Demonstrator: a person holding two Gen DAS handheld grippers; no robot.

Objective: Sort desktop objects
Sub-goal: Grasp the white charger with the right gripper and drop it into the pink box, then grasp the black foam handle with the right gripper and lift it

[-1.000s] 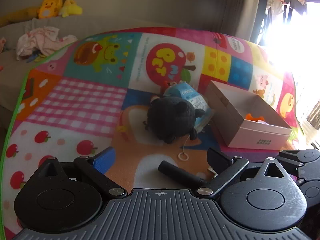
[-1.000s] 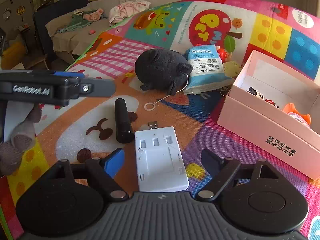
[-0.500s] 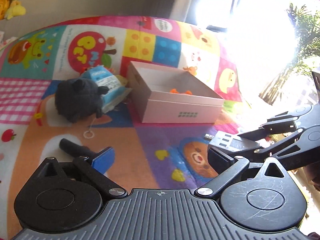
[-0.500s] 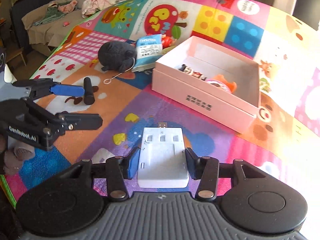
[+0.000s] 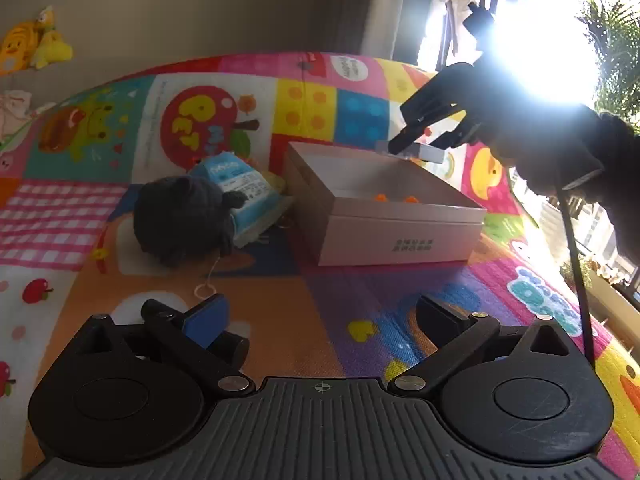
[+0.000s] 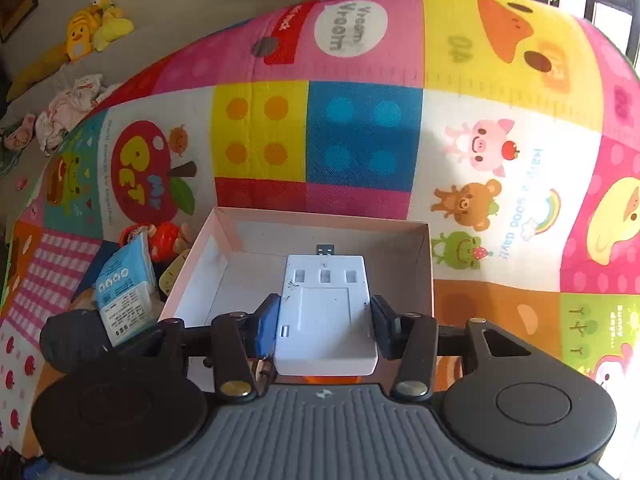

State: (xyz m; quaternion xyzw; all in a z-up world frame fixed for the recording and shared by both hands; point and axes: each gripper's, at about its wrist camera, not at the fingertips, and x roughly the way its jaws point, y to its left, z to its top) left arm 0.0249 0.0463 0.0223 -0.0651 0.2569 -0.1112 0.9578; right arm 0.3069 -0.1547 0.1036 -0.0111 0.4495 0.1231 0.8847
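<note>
My right gripper [image 6: 326,322] is shut on a white USB hub [image 6: 326,312] and holds it over the open pink box [image 6: 200,276]. In the left wrist view the right gripper [image 5: 416,136] hangs above the box's [image 5: 400,236] far rim with the hub [image 5: 428,154] in it. Orange toys [image 5: 394,199] lie inside the box. My left gripper [image 5: 320,320] is open and empty, low over the mat, with a black cylinder [image 5: 228,346] beside its left finger. A black plush [image 5: 184,216] and a blue tissue pack [image 5: 244,192] lie left of the box.
A colourful play mat [image 5: 320,112] covers the surface. A red toy [image 6: 164,240] lies behind the tissue pack [image 6: 126,292]. Yellow plush toys [image 5: 36,46] sit on a sofa at the far left. A bright window with plants is at the right.
My right gripper closed on the white hub, lifted it from the mat and carried it over the pink box. My left gripper swung right, then part way back, and stayed open.
</note>
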